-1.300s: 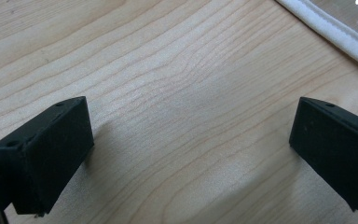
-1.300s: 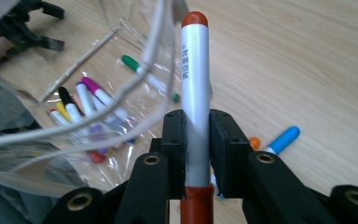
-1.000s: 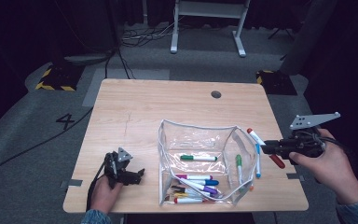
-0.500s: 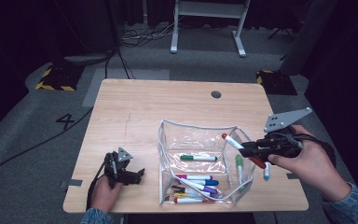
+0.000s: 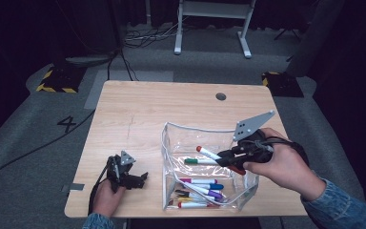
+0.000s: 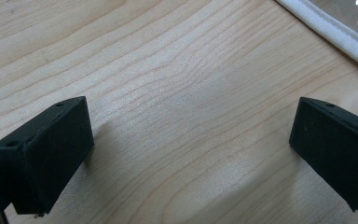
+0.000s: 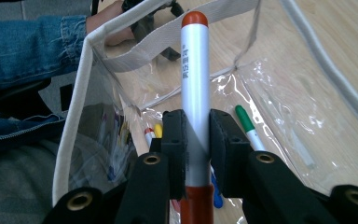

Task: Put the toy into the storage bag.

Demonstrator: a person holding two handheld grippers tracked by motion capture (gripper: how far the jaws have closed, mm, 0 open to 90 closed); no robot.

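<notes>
Red caps sit on both ends of the white marker [image 7: 195,93], and the right gripper [image 7: 196,140] pinches it tight between its two black pads, over the clear pouch [image 5: 171,143] with its tip pointing to about 10 o'clock in the high view. More markers [image 5: 200,186] lie in the pouch at its 6 o'clock end. At about 8 o'clock on the wooden table [image 5: 138,109], the left gripper [image 6: 191,140] rests with its jaws wide apart and nothing between them.

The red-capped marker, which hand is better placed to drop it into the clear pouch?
Right. The right gripper already clamps the red-capped marker over the clear pouch, while the left gripper rests open on the table beside it.
</notes>
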